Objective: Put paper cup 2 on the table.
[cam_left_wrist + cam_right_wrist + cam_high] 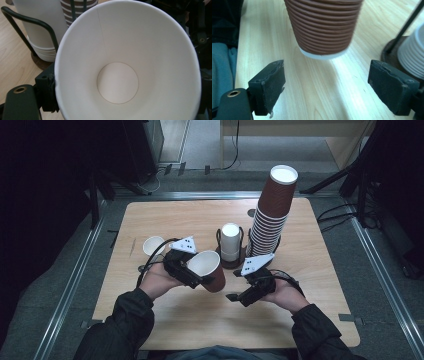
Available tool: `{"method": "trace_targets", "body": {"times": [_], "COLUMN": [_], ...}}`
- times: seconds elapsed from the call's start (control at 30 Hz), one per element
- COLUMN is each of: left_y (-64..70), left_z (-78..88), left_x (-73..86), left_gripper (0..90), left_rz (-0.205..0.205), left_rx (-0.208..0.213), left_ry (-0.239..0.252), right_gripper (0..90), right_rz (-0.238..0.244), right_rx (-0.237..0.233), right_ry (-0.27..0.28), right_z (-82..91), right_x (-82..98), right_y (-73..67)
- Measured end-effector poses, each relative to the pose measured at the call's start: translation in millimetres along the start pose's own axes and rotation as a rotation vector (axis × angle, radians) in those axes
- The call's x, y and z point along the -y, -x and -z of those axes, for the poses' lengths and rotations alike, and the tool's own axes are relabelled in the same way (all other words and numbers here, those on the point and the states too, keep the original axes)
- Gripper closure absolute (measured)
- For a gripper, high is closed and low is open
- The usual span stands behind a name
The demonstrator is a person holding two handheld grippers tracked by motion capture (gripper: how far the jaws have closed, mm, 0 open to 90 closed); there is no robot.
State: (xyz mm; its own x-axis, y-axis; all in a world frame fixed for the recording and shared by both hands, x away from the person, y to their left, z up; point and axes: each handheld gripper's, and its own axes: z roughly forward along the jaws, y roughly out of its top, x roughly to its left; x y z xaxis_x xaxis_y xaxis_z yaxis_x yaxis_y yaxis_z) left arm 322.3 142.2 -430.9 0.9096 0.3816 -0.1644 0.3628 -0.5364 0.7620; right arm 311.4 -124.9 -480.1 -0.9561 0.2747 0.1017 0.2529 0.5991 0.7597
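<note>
A brown ribbed paper cup (216, 281) with a white inside hangs tilted above the table, its mouth turned toward the left hand. My left gripper (200, 279) is shut on it, with a jaw on each side of the cup wall near the rim. The left gripper view looks straight into the cup (117, 82). My right gripper (239, 296) sits just right of the cup's base, open. In the right gripper view both pads (268, 85) stand wide apart below the cup (323, 25) and do not touch it.
A tall leaning stack of brown cups (272, 215) and a short stack of white cups (230, 242) stand in black wire holders behind the grippers. A single white cup (152, 245) stands at the left. The wooden table (200, 320) has free room in front.
</note>
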Motion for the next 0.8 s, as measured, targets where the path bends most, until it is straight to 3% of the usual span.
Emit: {"method": "trace_targets", "body": {"times": [0.33, 0.53, 0.67, 0.8], "left_y": [1.6, -0.8, -0.2, -1.6], "left_z": [-1.8, 3.0, 6.4, 9.3], "left_x": [4.0, 9.3, 12.2, 15.2], "left_gripper": [11.0, 10.8, 10.6, 10.5], "left_rz": [-0.035, -0.025, -0.025, -0.021], "left_rx": [0.001, -0.006, -0.009, -0.016], "left_ry": [-0.04, -0.043, -0.054, -0.059], "right_gripper": [17.8, 17.8, 19.3, 20.0], "right_rz": [-0.063, -0.081, -0.106, -0.11], "right_rx": [0.041, 0.058, 0.06, 0.068], "right_ry": [0.048, 0.043, 0.086, 0.089], "right_z": [19.6, 21.8, 24.8, 25.0], "right_x": [5.1, 6.0, 3.7, 2.6], "right_y": [4.0, 7.4, 11.2, 13.6]}}
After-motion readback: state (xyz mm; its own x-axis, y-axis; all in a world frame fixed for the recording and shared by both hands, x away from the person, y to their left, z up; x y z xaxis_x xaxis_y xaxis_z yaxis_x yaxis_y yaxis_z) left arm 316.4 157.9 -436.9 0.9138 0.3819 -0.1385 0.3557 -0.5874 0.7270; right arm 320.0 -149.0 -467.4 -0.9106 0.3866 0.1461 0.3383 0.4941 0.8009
